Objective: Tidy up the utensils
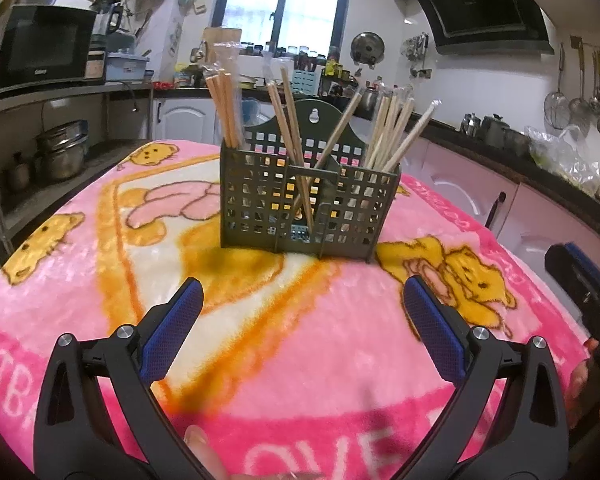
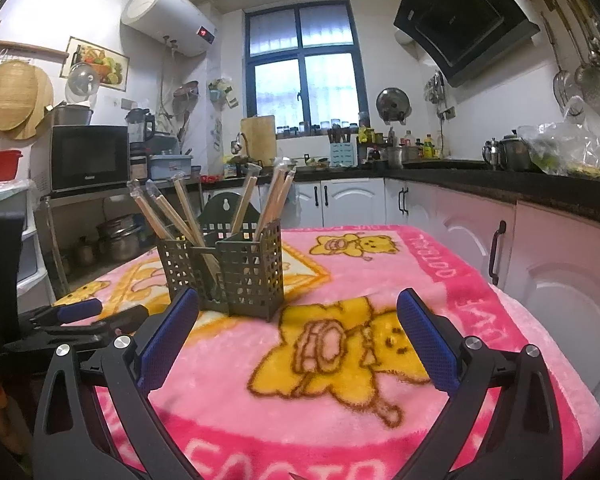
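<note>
On the pink blanket [image 1: 308,344], a green utensil caddy [image 1: 308,208] is sitting full of chopsticks [image 1: 392,132]
Both the left gripper [image 1: 300,312] and right gripper [image 2: 298,320] are hovering short of it, fingers spread wide, gripping nothing

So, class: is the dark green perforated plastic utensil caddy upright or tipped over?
Upright: the dark green perforated plastic utensil caddy sits flat on the pink blanket, wooden chopsticks pointing upward.

The blanket [image 1: 340,380] shows partial pink-border letters, "OVE"; microwave brand unreadable.

Pink cartoon blanket [image 1: 300,360], microwave [image 1: 44,46], window [image 2: 302,64], range hood [image 2: 460,20]
</note>
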A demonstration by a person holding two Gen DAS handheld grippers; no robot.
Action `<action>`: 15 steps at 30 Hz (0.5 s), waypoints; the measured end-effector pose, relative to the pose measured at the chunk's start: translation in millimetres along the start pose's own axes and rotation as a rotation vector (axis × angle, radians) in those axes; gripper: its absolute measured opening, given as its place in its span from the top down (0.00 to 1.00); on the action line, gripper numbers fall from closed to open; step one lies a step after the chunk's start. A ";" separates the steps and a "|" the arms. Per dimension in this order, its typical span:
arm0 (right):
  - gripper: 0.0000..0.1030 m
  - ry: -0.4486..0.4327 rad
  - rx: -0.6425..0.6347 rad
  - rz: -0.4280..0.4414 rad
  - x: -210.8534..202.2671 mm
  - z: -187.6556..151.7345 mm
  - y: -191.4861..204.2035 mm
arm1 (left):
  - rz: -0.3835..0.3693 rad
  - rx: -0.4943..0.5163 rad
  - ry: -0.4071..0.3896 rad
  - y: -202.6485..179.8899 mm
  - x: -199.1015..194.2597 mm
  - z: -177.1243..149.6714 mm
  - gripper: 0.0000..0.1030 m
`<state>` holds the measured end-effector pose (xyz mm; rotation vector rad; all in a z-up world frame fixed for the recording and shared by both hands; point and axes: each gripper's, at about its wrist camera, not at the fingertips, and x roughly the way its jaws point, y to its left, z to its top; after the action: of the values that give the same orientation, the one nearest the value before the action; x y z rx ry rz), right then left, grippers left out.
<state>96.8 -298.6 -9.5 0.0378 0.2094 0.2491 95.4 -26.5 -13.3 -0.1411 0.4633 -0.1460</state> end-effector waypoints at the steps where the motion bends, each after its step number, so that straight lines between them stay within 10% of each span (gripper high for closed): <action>1: 0.06 0.010 0.002 0.000 1.5 1.0 -1.1 | -0.012 -0.017 0.002 4.1 -0.4 3.5 0.10; 15: 0.06 0.637 -0.069 -0.243 179.9 11.4 -91.2 | 0.396 -0.116 0.349 167.8 100.2 59.5 0.10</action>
<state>291.6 -342.4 -40.2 -0.1374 0.8335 0.0175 229.1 126.8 -32.3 -0.1357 0.8380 0.2502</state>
